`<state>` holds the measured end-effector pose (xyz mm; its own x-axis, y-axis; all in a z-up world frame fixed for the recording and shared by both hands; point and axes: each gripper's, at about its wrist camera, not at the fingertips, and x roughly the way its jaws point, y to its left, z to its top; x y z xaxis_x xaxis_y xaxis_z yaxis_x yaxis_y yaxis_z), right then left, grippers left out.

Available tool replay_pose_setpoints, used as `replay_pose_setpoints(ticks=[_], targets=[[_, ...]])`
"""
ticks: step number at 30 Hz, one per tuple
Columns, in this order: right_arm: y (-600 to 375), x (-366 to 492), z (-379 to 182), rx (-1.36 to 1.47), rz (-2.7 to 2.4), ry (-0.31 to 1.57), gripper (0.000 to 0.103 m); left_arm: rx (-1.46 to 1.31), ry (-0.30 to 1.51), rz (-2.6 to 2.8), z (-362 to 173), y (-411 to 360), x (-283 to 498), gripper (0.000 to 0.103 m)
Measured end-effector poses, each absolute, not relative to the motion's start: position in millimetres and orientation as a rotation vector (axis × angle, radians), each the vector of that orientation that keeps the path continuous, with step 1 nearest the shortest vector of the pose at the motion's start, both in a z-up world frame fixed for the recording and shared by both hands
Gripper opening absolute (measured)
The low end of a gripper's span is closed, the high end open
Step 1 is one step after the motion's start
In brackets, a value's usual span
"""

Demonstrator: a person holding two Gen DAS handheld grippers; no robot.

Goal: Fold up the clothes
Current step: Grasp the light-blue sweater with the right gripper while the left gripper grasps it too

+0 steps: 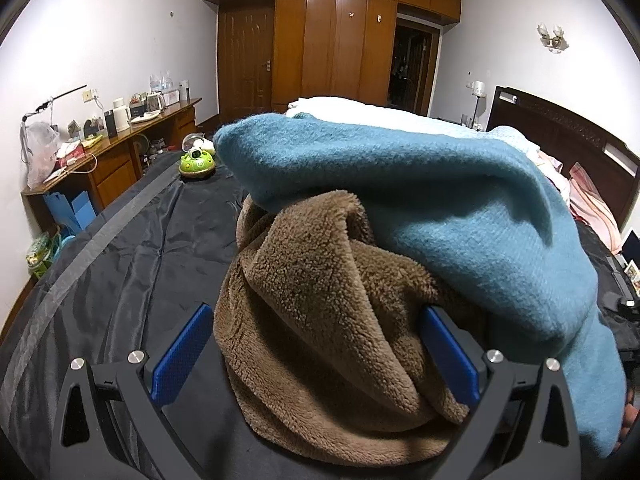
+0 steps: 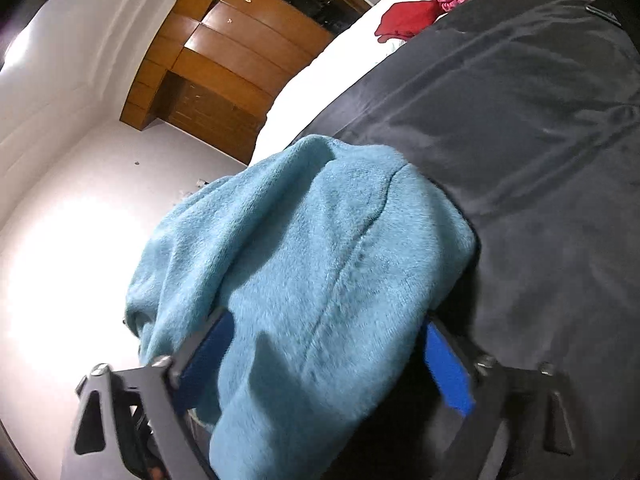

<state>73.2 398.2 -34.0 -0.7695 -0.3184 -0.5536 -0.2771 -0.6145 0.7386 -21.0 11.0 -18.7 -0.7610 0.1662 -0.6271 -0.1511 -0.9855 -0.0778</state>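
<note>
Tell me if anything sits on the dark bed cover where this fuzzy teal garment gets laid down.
Only a green toy far off; the dark cover near the teal garment looks bare.

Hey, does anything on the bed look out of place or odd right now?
One thing: a green toy sits on the dark bed cover, beyond the blue garment with its brown fleece lining. It is no clothing.
</note>
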Motion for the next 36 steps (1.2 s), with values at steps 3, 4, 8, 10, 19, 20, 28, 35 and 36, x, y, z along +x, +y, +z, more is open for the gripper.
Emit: replay_pose_setpoints(ticks=[3,4,8,10,19,20,28,35,36], targets=[[399.6,64.9,-32.5,1.047,-2.597,-1.389,0.062,-0.992,-0.03,2.79,-18.0,10.1,-22.3,0.103],[400.7,62.5,-30.7,1.045,-2.605,-1.39,0.058,-0.989,-0.02,2.787,-18.3,9.7,-23.0,0.103],[405.0,54.7,-18.7,1.037,-2.668,-1.346,0.042,-0.976,-0.003,2.764,-5.7,2.4,-28.6,0.103],[405.1,50.6,-15.7,1.033,-2.688,-1.312,0.038,-0.953,0.0,2.768,8.2,-5.1,-33.5,0.103],[393.1,59.1,-8.2,0.985,-2.8,-1.135,0.036,-1.081,-0.085,2.585,51.2,-3.6,-121.5,0.103],[394.7,62.7,-9.8,0.981,-2.805,-1.126,0.036,-1.095,-0.094,2.563,55.9,-3.2,-131.6,0.103],[401.5,63.9,-21.7,0.977,-2.778,-1.144,0.036,-1.327,-0.079,2.388,50.7,20.8,-207.4,0.103],[397.6,61.0,-21.7,0.992,-2.801,-1.101,0.036,-1.459,-0.025,2.334,32.8,36.5,-248.3,0.103],[397.9,60.8,-22.0,0.993,-2.799,-1.102,0.036,-1.48,-0.041,2.302,30.6,38.0,-254.2,0.103]])
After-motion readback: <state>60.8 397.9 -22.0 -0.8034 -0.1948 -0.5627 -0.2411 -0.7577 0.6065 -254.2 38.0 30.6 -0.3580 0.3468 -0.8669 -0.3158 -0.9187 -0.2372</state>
